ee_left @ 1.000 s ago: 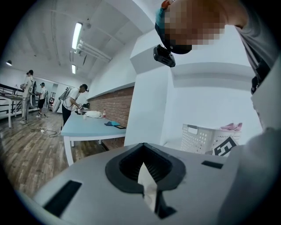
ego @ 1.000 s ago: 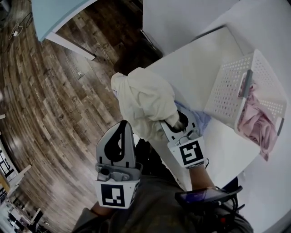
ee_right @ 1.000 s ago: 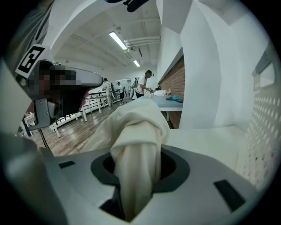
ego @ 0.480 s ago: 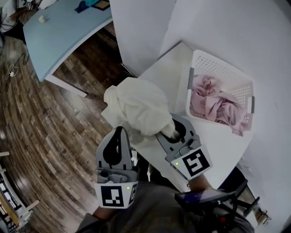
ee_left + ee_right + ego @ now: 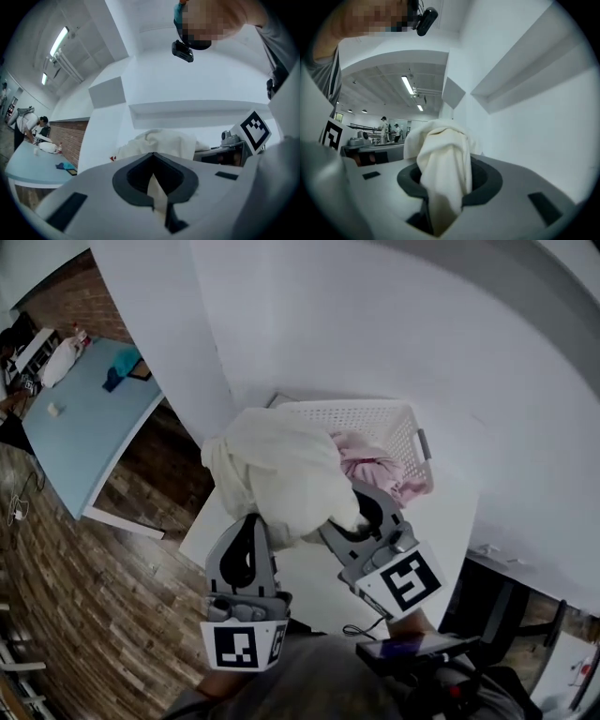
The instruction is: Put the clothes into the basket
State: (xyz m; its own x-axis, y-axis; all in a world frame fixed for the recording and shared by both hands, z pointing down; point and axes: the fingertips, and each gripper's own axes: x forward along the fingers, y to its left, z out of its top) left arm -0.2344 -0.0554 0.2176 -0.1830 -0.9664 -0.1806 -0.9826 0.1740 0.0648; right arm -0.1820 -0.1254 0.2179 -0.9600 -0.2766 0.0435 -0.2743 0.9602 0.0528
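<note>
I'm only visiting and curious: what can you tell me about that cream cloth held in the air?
The cloth is cream, soft and crumpled, bunched into a lump. The left tongs and right tongs each pinch a fold of it, holding it off the table, in front of the white basket in the head view.

Left gripper (image 5: 251, 521) and right gripper (image 5: 361, 507) are light grey with dark-grey jaw linings, each ends in a white cube (image 5: 242, 645) bearing a black square marker, and beside the person's grey shirt (image 5: 309, 685) sits a flat black device (image 5: 412, 648) with thin cables (image 5: 351, 629).
</note>
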